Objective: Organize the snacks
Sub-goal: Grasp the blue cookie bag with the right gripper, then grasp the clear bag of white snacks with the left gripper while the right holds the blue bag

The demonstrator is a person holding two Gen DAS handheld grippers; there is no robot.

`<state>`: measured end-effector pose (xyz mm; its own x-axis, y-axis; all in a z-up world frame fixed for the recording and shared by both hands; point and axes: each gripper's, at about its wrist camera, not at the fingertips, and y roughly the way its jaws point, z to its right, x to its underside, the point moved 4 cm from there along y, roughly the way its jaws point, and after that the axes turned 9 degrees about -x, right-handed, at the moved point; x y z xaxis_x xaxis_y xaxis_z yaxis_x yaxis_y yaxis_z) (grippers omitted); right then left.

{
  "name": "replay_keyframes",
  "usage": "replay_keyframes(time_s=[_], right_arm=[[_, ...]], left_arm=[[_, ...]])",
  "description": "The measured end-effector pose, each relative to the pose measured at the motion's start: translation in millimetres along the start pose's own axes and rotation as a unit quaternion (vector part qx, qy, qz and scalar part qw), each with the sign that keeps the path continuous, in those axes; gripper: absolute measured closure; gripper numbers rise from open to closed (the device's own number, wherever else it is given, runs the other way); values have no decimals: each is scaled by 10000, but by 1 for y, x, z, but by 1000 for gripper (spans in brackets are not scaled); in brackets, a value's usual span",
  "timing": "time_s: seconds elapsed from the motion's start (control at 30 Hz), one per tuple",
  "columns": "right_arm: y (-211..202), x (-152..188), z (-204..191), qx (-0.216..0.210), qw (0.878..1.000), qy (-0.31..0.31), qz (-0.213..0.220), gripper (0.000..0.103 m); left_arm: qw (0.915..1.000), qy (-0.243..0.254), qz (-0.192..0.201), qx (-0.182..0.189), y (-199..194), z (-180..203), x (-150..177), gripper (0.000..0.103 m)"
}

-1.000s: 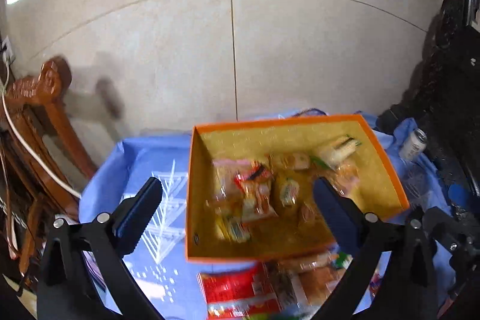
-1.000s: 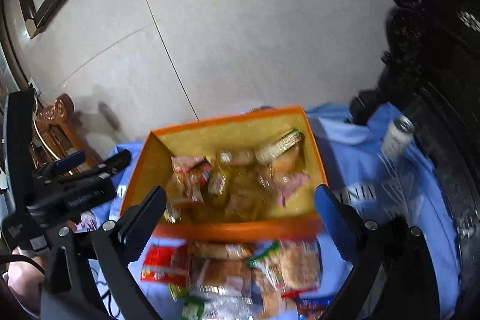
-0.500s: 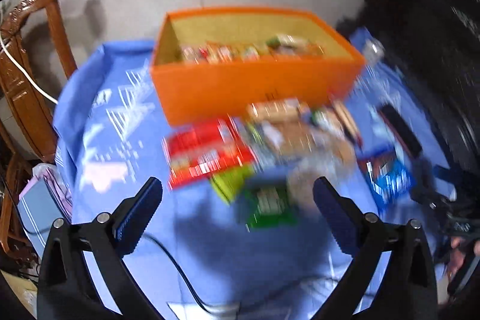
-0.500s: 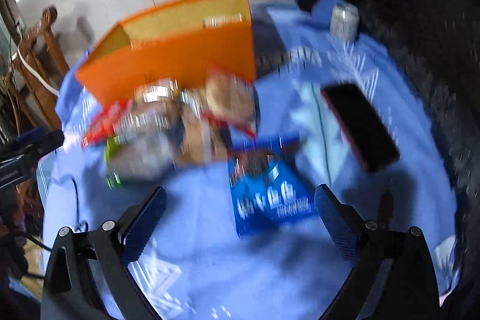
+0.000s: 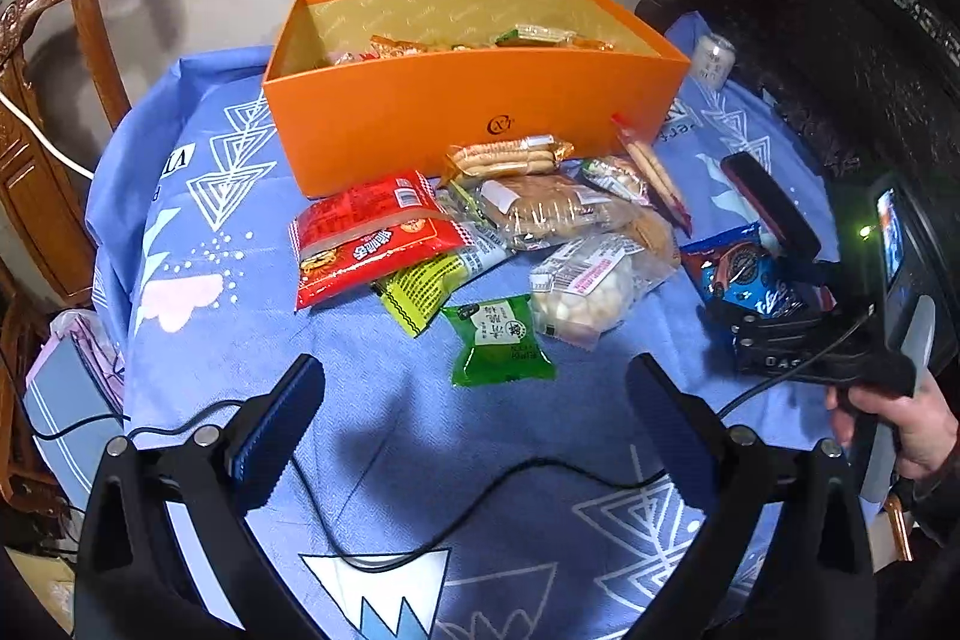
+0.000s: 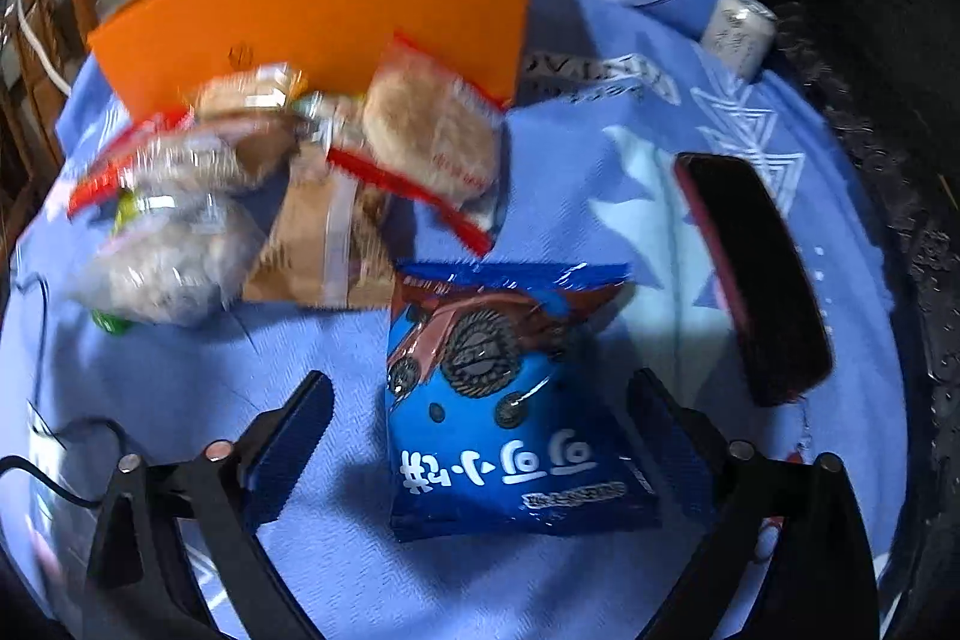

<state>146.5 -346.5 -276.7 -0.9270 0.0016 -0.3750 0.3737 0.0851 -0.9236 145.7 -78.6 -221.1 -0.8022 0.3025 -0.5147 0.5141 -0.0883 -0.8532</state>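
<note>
An orange box [image 5: 468,100] with several snacks inside stands at the back of the blue cloth; it also shows in the right wrist view [image 6: 324,4]. Loose snack packs lie in front of it: a red pack [image 5: 372,235], a green pack [image 5: 501,340], a clear bag of white pieces [image 5: 585,289], biscuit packs [image 5: 510,157]. A blue cookie pack [image 6: 504,400] lies between my right gripper's open fingers [image 6: 480,394]; it also shows in the left wrist view [image 5: 744,274]. My left gripper [image 5: 474,388] is open and empty, just short of the green pack.
A dark phone [image 6: 753,274] lies right of the blue pack. A small can [image 5: 711,58] stands at the back right. A carved wooden chair [image 5: 54,100] is at the left, dark furniture [image 5: 840,10] at the right. A black cable [image 5: 420,520] crosses the near cloth.
Both grippers have dropped from above the box and pulled back to the loose snacks in front of it. The right gripper now straddles the blue cookie pack.
</note>
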Motion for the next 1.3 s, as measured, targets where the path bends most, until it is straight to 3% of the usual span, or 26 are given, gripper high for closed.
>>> replay_keyframes(time_s=[0.1,0.2,0.3,0.43,0.67,0.87,1.07,1.17,1.23,1.3], right_arm=[[0,6,0,-80,9999,-111,46,50],[-12,10,-4,-85,9995,-274,141,60],[-27,15,-3,-407,9988,-55,255,64],[-35,22,-3,-755,9968,117,240,68],[-33,29,-3,-1156,9932,151,66,69],[-23,27,7,-1515,9873,470,-63,67],[-14,23,7,-1619,9854,528,-61,62],[-11,23,6,-1624,9854,517,-42,56],[-10,24,7,-1624,9849,608,-23,50],[-8,24,10,-1632,9841,706,-12,48]], left_arm=[[9999,76,-77,-18,7,6,0,4],[9997,156,-98,164,16,20,-7,4],[9988,375,72,307,22,38,-15,4],[9929,1020,395,458,37,69,-22,4],[9614,2604,886,86,64,104,-12,4],[9428,3200,936,-19,86,117,-6,4],[9163,3776,1287,-339,98,127,3,4],[9123,3817,1396,-497,95,129,3,4],[9035,3925,1586,-669,92,135,8,12],[8969,4060,1635,-637,90,142,12,28]])
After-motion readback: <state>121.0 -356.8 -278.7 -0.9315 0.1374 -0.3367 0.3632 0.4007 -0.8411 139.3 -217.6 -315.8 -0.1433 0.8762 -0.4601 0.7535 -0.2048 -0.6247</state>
